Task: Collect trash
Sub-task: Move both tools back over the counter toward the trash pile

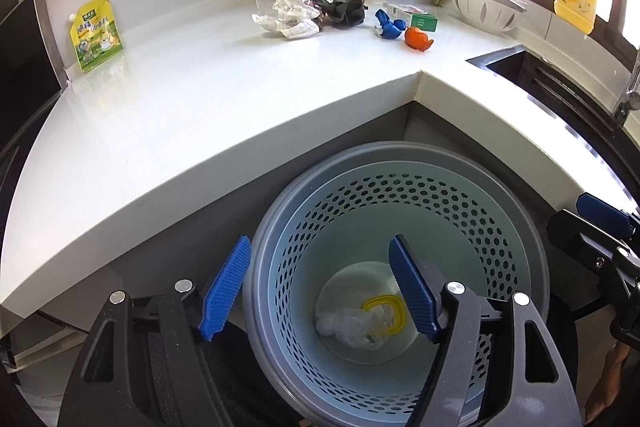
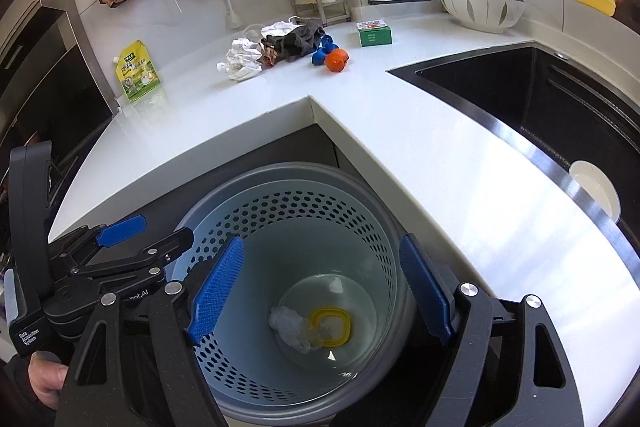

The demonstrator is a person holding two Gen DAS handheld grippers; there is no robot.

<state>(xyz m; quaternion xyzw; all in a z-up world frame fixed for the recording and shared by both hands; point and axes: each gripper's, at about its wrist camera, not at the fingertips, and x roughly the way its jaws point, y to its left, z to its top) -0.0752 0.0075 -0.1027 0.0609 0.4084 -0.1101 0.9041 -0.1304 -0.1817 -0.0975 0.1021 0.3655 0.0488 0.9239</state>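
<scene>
Two items in bin; maybe five on counter

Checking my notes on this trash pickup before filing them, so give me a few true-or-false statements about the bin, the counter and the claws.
1. The bin already holds a yellow ring and crumpled clear plastic. True.
2. The left claw grips crumpled paper. False: it is open and empty.
3. An orange piece lies on the counter. True.
4. The green box is in the sink. False: it sits on the counter.
5. The right claw is open above the bin. True.
</scene>
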